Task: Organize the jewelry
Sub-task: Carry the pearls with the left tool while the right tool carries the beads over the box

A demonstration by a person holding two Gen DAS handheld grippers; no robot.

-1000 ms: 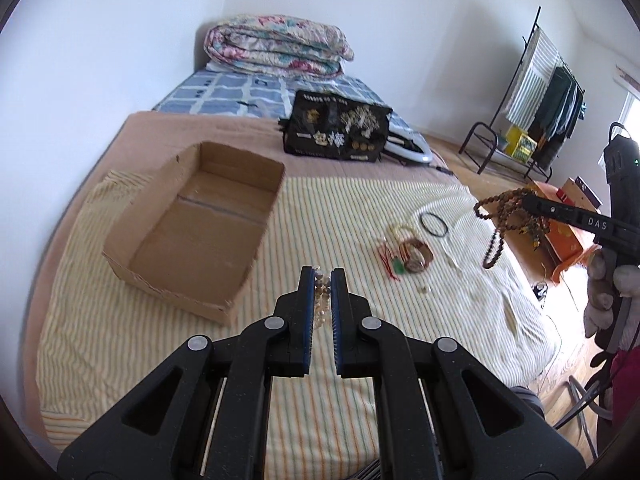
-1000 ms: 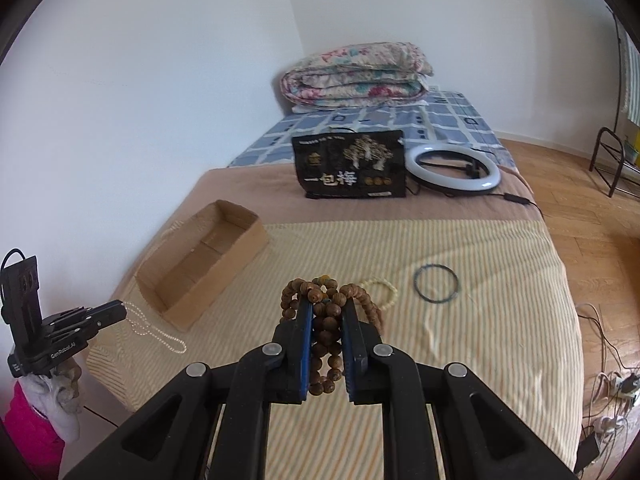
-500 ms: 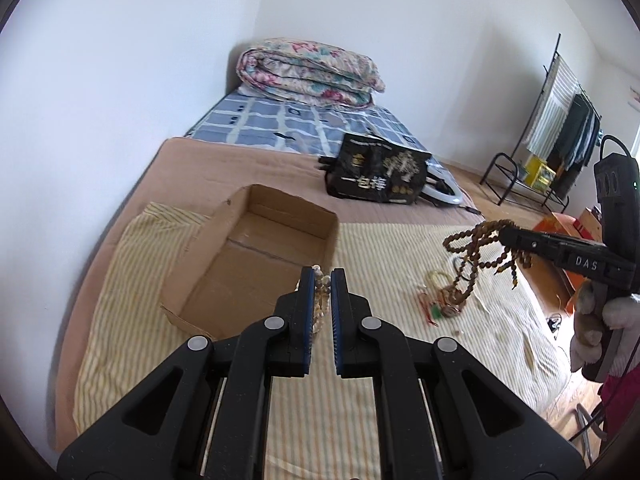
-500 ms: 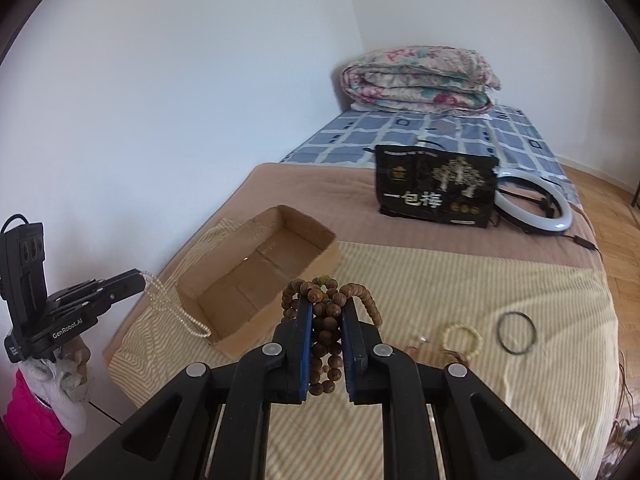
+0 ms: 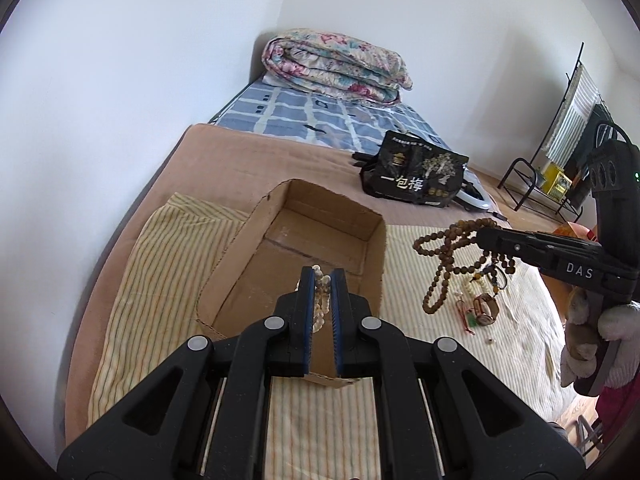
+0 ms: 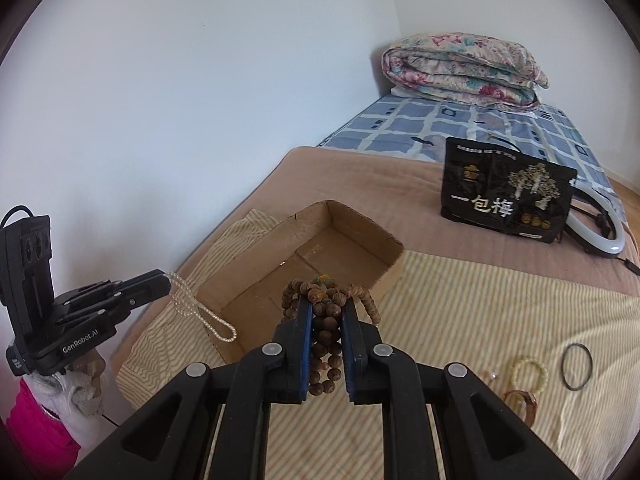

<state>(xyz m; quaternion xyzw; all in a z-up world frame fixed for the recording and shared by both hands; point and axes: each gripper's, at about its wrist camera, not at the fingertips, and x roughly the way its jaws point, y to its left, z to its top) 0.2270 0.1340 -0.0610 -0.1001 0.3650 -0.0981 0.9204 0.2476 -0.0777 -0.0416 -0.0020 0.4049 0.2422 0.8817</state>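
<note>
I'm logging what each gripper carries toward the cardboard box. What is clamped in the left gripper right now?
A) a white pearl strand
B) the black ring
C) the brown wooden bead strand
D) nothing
A: the left gripper has its fingers shut on a white pearl strand, which hangs in a loop beside the cardboard box; the brown wooden bead strand is in the right gripper.

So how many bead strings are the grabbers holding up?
2. The pearl strand hangs from the left gripper by the cardboard box; the brown wooden beads sit in the right gripper.
</note>
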